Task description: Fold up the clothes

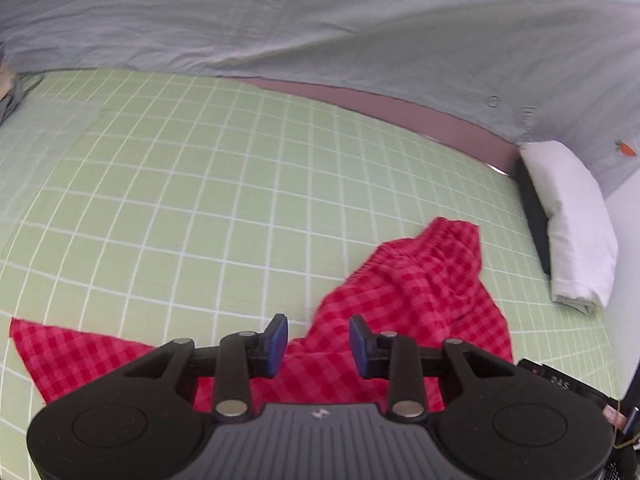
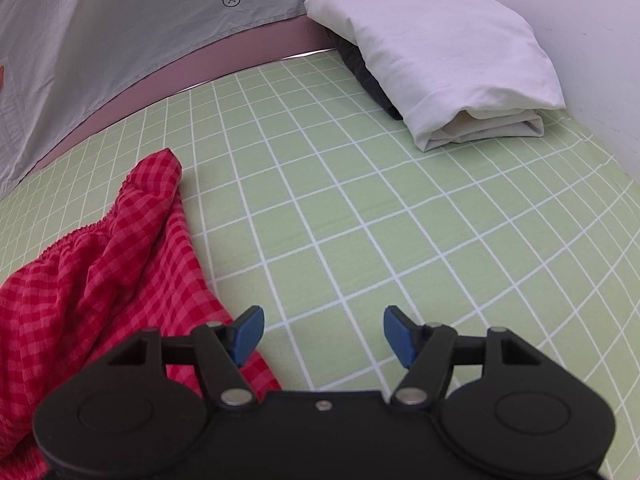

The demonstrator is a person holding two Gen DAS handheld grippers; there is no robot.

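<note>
Both hand-held grippers hover open over the bed, red checked garment crumpled between them.

Left hand-held gripper (image 1: 318, 346) gapes above the red garment (image 1: 408, 300); right hand-held gripper (image 2: 323, 336) spread wide over bare green grid sheet (image 2: 360, 208), garment at its left. Far right, a white pillow (image 2: 444, 52) on something dark, against the white wall (image 2: 580, 20). Along the far edge, a grey carrot-print cover (image 1: 320, 28) drapes down.
</note>
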